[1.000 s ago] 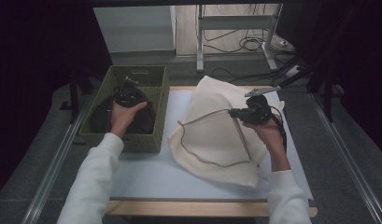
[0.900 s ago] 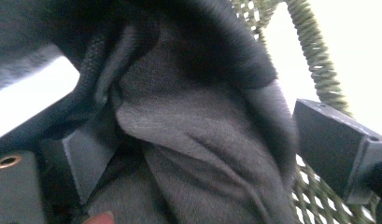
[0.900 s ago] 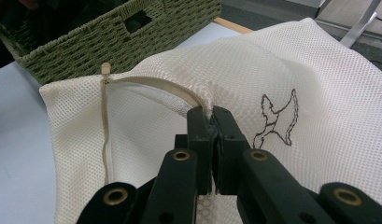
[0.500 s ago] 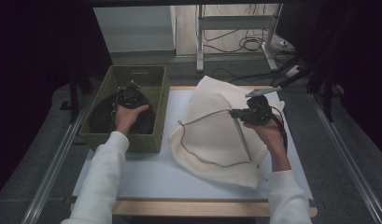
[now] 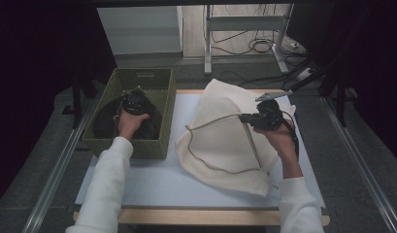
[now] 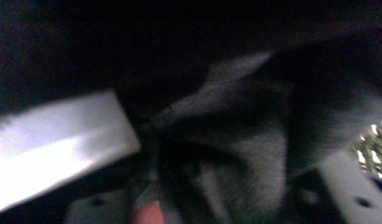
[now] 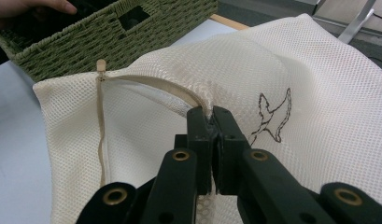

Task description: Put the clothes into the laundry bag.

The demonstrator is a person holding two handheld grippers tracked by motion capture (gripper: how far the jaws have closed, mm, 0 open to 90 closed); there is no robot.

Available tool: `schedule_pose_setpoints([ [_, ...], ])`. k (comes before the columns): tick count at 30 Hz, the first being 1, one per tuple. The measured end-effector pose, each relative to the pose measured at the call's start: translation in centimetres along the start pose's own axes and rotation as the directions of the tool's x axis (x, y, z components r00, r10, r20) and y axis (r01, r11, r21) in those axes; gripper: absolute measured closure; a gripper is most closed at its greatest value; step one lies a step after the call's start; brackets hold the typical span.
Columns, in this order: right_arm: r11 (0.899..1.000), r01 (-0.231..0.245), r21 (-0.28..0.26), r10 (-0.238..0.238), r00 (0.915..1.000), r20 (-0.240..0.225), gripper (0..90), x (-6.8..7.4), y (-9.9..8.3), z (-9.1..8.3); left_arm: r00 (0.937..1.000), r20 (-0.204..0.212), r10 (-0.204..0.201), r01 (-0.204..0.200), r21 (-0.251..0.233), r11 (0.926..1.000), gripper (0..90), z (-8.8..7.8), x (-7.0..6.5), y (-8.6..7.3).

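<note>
The right gripper (image 7: 212, 114) had its two black jaws clenched together on the zipper edge of a cream mesh laundry bag (image 5: 225, 141), pinching the fabric at the rim of the bag's open mouth, with almost no gap left between the pads. The bag lay spread on the white table (image 5: 152, 179), to the right of a green woven basket (image 5: 159, 87), and its zipper tape curved away from the pinch toward the zipper pull (image 7: 101, 65) at the bag's corner; a small bird outline (image 7: 272, 116) was printed on the mesh just beside the jaws. In the high view the right gripper (image 5: 256, 118) sat over the upper right part of the bag, held by the person's right hand (image 5: 278, 138). The left gripper (image 5: 135, 102) was down inside the basket, above a dark garment (image 5: 106, 124) that filled its bottom. Its jaws had just been closing to about half their width. The left gripper view was dark and blurred, showing folds of dark cloth (image 6: 254, 140) right at the jaws, but whether the pads pressed on that cloth could not be told.
</note>
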State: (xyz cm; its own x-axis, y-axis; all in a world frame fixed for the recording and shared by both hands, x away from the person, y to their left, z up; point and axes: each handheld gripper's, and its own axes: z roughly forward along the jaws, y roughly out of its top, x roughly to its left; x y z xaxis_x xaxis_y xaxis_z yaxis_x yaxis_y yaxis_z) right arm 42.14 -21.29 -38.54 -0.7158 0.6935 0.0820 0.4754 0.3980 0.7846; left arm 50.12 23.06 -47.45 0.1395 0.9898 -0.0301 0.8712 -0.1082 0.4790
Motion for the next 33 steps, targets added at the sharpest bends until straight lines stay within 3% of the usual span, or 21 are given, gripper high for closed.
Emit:
schedule_pose_setpoints([
  [3, 1.0, -0.001, 0.0, 0.001, 1.0, -0.001, 87.0, 0.0, 0.0, 0.0, 0.9996, 0.027, 0.008, -0.008, -0.006, 0.9999, 63.5, -0.3, 0.3, -0.1],
  [9, 1.0, -0.003, -0.003, 0.003, 1.0, -0.001, 87.0, -0.1, 0.0, 0.0, 0.9977, 0.061, 0.031, -0.027, -0.072, 0.997, 70.2, -1.6, 0.8, -0.4],
  [13, 1.0, -0.003, -0.006, 0.003, 1.0, 0.001, 87.0, -0.2, 0.0, -0.1, 0.9954, 0.064, 0.071, -0.06, -0.163, 0.9848, 71.8, -3.2, 0.8, -0.8],
  [19, 1.0, -0.002, -0.01, 0.002, 1.0, 0.003, 87.0, -0.1, 0.1, -0.2, 0.9876, 0.038, 0.152, -0.136, -0.276, 0.9514, 73.0, -5.2, 1.5, -1.6],
  [23, 1.0, -0.002, -0.015, 0.002, 1.0, 0.004, 87.0, -0.2, 0.1, -0.3, 0.9853, 0.038, 0.166, -0.145, -0.326, 0.9342, 73.4, -6.1, 1.8, -2.1],
  [32, 1.0, -0.003, -0.017, 0.003, 1.0, 0.006, 87.0, -0.2, 0.1, -0.4, 0.9759, -0.004, 0.218, -0.199, -0.43, 0.8805, 74.0, -8.7, 1.7, -2.2],
  [33, 1.0, -0.003, -0.017, 0.003, 1.0, 0.006, 87.0, -0.2, 0.1, -0.4, 0.9754, -0.006, 0.22, -0.201, -0.436, 0.8771, 74.0, -8.9, 1.8, -2.3],
])
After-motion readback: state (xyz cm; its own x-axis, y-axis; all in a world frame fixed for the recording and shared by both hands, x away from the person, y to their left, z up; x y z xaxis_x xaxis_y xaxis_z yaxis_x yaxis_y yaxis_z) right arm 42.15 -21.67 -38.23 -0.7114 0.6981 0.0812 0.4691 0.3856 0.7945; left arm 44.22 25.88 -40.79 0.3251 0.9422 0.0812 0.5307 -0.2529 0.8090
